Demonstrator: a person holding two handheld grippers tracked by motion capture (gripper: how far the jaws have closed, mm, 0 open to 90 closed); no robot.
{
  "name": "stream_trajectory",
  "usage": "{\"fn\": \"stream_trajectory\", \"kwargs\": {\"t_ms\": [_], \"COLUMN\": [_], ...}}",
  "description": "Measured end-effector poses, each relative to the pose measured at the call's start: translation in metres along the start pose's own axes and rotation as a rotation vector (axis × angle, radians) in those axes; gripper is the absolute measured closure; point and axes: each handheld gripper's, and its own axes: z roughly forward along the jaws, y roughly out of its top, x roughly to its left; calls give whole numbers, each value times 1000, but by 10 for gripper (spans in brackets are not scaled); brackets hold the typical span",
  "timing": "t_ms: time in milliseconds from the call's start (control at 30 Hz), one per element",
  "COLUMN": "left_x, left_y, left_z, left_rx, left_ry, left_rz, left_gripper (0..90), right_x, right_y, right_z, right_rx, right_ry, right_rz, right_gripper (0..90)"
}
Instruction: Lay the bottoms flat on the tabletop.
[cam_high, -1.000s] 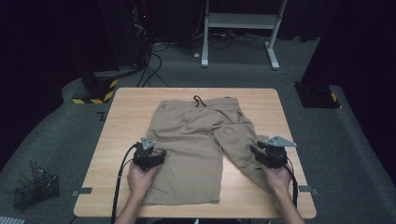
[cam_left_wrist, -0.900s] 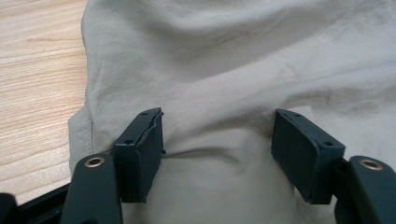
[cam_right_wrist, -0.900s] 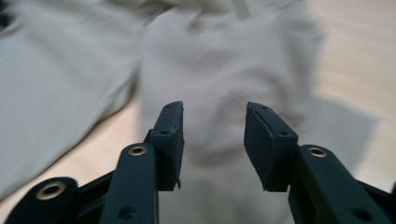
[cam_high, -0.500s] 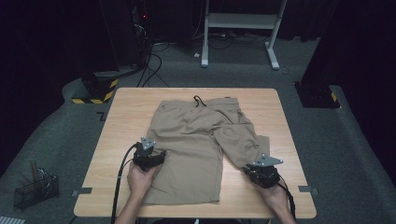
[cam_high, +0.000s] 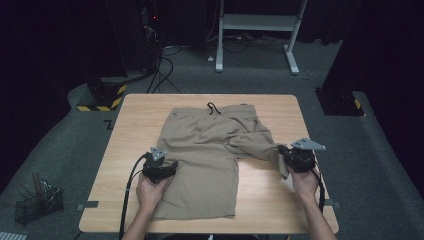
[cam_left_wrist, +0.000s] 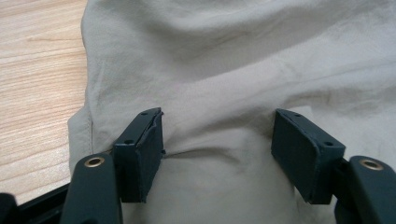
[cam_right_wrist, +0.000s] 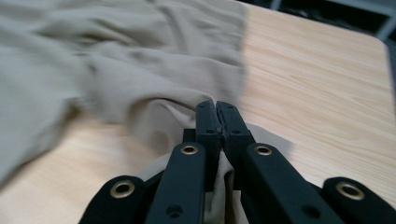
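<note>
Khaki shorts (cam_high: 210, 145) lie spread on the wooden table (cam_high: 280, 205), waistband and drawstring toward the far edge. My left gripper (cam_high: 171, 165) rests on the left leg; in the left gripper view its jaws (cam_left_wrist: 217, 123) stand wide open with the cloth (cam_left_wrist: 233, 60) lying flat under them. My right gripper (cam_high: 281, 151) is over the table's right side, shut on the hem of the right leg. In the right gripper view the pads (cam_right_wrist: 217, 106) pinch a fold of the fabric (cam_right_wrist: 140, 88), which is drawn up off the wood.
A black wire basket (cam_high: 37, 202) stands on the floor at the left. Behind the table are a white desk frame (cam_high: 260, 30), cables and a yellow-black striped base (cam_high: 102, 97). A dark box (cam_high: 340, 100) sits at the right. Bare wood shows around the shorts.
My right gripper dipped toward the near edge, shut on the right leg's hem, then moved back up and rightward, dragging the leg with it. The left gripper stayed still.
</note>
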Motion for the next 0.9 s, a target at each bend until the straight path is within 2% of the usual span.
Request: {"fn": "stream_trajectory", "kwargs": {"t_ms": [33, 100, 200, 267, 333, 433, 567, 700, 767, 900], "left_x": [0, 0, 0, 0, 0, 0, 0, 0, 0, 0], "left_y": [0, 0, 0, 0, 0, 0, 0, 0, 0, 0], "left_z": [0, 0, 0, 0, 0, 0, 0, 0, 0, 0], "left_rx": [0, 0, 0, 0, 0, 0, 0, 0, 0, 0], "left_ry": [0, 0, 0, 0, 0, 0, 0, 0, 0, 0], "left_rz": [0, 0, 0, 0, 0, 0, 0, 0, 1, 0], "left_gripper": [341, 341, 341, 341, 341, 341, 341, 341, 341, 341], "right_x": [-7, -16, -23, -21, -18, -18, -15, 0, 11, 29], "right_y": [0, -3, -16, -21, -26, -24, -16, -15, -16, -23], "right_z": [7, 18, 37, 41, 42, 34, 9, -13, -22, -28], "right_rx": [18, 47, 116, 133, 137, 126, 56, -2, -21, -13], "right_ry": [-31, -55, -41, -23, -6, 6, 37, 50, 59, 141], "right_rz": [5, 28, 78, 76, 81, 111, 125, 74, 29, 11], "right_gripper": [885, 881, 854, 821, 749, 645, 610, 592, 602, 644]}}
